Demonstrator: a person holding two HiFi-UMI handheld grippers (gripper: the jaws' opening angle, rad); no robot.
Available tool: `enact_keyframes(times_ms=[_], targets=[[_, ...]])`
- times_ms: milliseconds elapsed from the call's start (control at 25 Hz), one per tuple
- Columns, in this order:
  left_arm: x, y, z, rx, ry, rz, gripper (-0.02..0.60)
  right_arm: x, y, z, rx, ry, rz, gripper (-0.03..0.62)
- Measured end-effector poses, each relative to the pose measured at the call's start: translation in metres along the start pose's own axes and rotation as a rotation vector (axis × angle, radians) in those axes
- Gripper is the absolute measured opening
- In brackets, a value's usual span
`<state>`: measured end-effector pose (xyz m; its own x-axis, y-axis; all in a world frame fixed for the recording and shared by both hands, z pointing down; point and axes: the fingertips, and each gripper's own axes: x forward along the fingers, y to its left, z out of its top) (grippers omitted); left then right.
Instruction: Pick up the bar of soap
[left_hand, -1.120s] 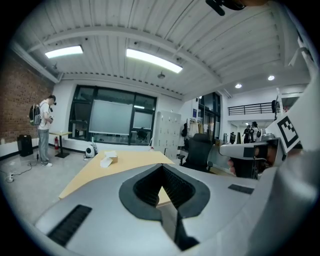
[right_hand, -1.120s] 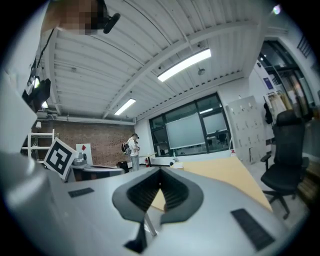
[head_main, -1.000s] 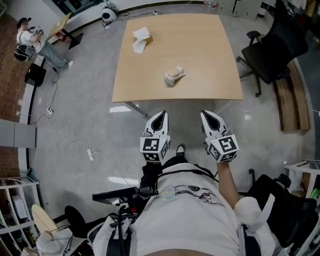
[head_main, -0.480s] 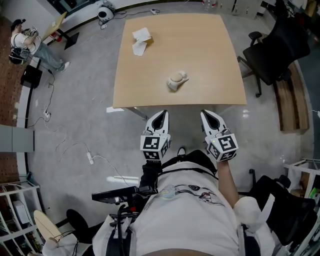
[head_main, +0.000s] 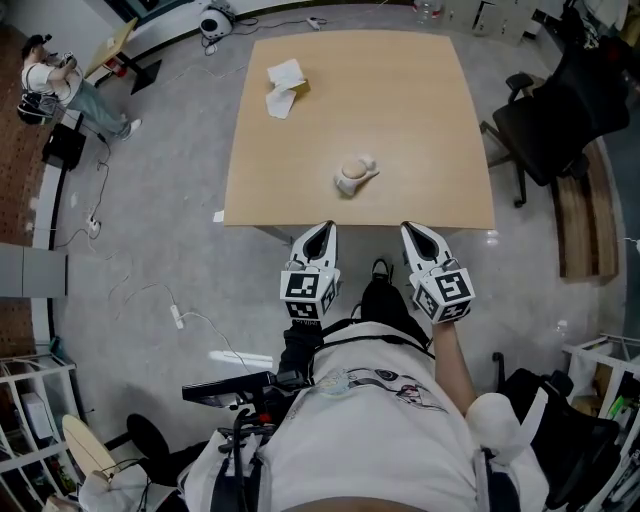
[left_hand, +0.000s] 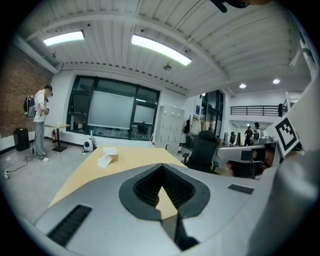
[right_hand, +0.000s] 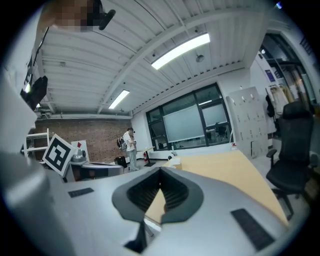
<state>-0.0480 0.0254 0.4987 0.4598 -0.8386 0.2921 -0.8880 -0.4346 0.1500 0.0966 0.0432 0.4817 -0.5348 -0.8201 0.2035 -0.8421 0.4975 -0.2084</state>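
Far ahead of the left gripper (head_main: 320, 232) and off to its left: a small box (head_main: 291, 75) with a white paper (head_main: 279, 97) against it, on the far part of the worktop (head_main: 400, 100). Not the target.

Left gripper: jaws drawn together at the tips, nothing between them. Its tips sit at the near edge of the worktop, not yet over it.

Bar of soap (head_main: 353, 175): a pale, lumpy shape lying alone on the near half of the worktop. It is ahead of both grippers, a little right of the left one's line and further left of the right one's. Neither gripper view shows it; each gripper's own body seems to hide it.

Right gripper (head_main: 420, 232): jaws closed tight, empty, level with the left one at the worktop edge.

Beyond it to the right: an office chair (head_main: 560, 100), well clear.

Step in hand, as I judge it: the reach. The left gripper has the shorter line. Open the jaws before arriving, come in low, and straddle the soap across its narrower side. The shape looks rounded and may slip, so close slowly and squarely.
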Motion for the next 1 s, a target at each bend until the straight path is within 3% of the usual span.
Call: enact_keyframes(times_ms=[400, 1000], targets=[[0.075, 0.024, 0.054, 0.041, -0.038, 0.054, 0.003, 0.074, -0.055, 0.041, -0.001, -0.031, 0.079, 0.005], [0.137, 0.034, 0.044, -0.003, 0.059, 0.100, 0.003, 0.121, -0.099, 0.026, 0.031, 0.080, 0.184, 0.005]])
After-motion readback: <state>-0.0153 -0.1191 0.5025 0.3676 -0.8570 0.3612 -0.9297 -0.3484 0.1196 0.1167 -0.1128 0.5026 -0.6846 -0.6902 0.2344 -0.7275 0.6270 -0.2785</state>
